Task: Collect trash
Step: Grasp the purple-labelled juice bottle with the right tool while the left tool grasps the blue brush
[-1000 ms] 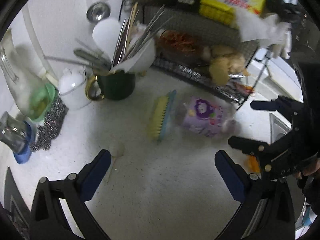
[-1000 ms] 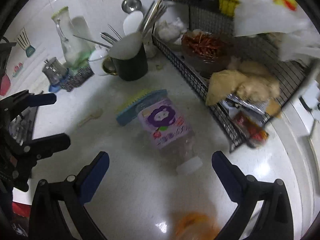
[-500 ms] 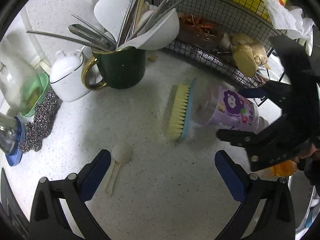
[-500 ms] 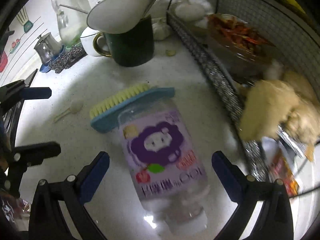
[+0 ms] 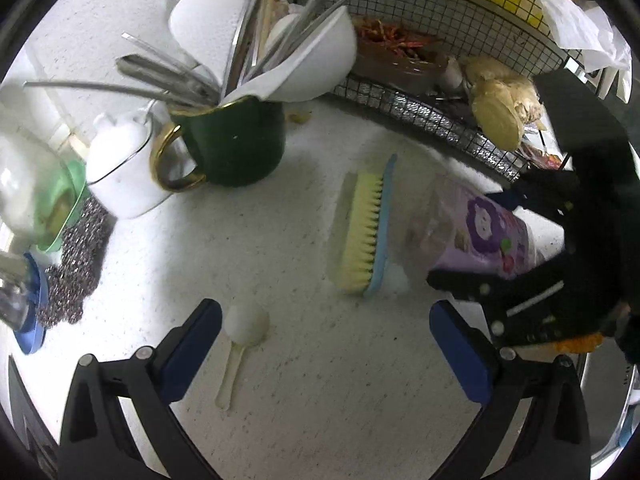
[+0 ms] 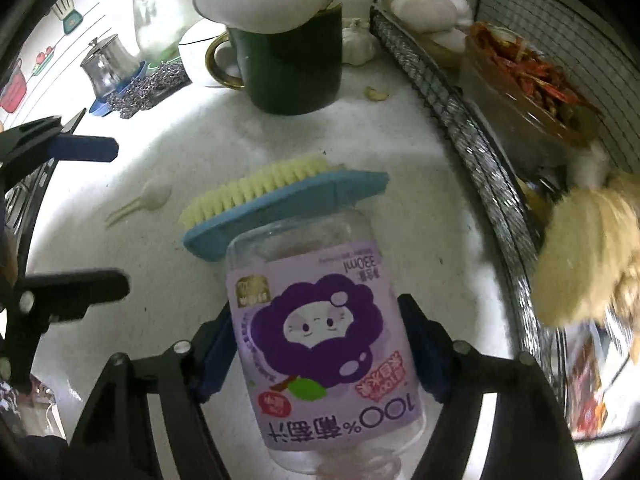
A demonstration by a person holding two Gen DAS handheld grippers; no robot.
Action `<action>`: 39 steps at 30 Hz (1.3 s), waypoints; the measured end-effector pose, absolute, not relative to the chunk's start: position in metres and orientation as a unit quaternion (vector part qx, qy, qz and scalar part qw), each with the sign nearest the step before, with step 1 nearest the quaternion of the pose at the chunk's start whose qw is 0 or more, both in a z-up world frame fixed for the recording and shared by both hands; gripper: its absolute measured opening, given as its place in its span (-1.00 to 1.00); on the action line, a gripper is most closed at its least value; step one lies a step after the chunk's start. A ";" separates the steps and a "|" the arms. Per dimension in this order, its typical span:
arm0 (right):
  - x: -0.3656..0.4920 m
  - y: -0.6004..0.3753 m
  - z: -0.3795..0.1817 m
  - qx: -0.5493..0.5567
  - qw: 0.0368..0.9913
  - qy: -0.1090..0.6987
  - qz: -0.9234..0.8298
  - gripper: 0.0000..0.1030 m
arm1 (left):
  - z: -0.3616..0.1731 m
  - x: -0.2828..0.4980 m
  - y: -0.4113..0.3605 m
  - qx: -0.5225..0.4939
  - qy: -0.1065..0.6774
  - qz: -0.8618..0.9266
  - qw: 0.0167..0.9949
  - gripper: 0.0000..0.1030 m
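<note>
A speckled white counter [image 5: 312, 380] is carrying a green mug [image 5: 236, 148] of utensils. Right of it, beside a wire rack [image 6: 476, 152], the plastic bottle [image 6: 320, 344] is lying against a scrub brush [image 6: 280, 196]. The right hand-held gripper [image 6: 320, 348], jaws just closing, is pinching the bottle; the left hand-held gripper [image 5: 326, 352] is hovering spread and empty.

Left wrist view, steeply down on the white countertop [image 5: 304, 380] from the left, right wrist view closer, right over the purple-labelled bottle [image 6: 320, 344], both sharing bottle [image 5: 480, 236], scrub brush [image 5: 366, 236], green mug [image 6: 292, 68], plastic spoon [image 5: 244, 332].
</note>
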State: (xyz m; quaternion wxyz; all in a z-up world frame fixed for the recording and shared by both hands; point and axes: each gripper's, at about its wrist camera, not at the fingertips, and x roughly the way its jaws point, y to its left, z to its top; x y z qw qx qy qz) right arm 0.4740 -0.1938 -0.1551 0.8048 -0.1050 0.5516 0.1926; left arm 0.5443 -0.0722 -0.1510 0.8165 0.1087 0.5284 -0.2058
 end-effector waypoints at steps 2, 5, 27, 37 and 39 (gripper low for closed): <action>0.467 -0.200 -0.155 -0.089 0.808 0.553 0.183 0.39 | -0.151 0.545 -0.078 0.121 0.525 -0.211 0.816 1.00; 0.458 -0.209 -0.151 -0.062 0.814 0.553 0.166 0.37 | -0.152 0.548 -0.087 0.134 0.523 -0.217 0.813 1.00; 0.446 -0.253 -0.135 -0.027 0.821 0.555 0.135 0.34 | -0.185 0.587 -0.142 0.202 0.504 -0.287 0.789 0.73; 0.445 -0.264 -0.139 -0.020 0.823 0.556 0.115 0.34 | -0.201 0.582 -0.157 0.210 0.504 -0.311 0.778 -0.54; 0.444 -0.261 -0.137 -0.023 0.824 0.555 0.116 0.34 | -0.201 0.573 -0.155 0.212 0.505 -0.312 0.776 -0.54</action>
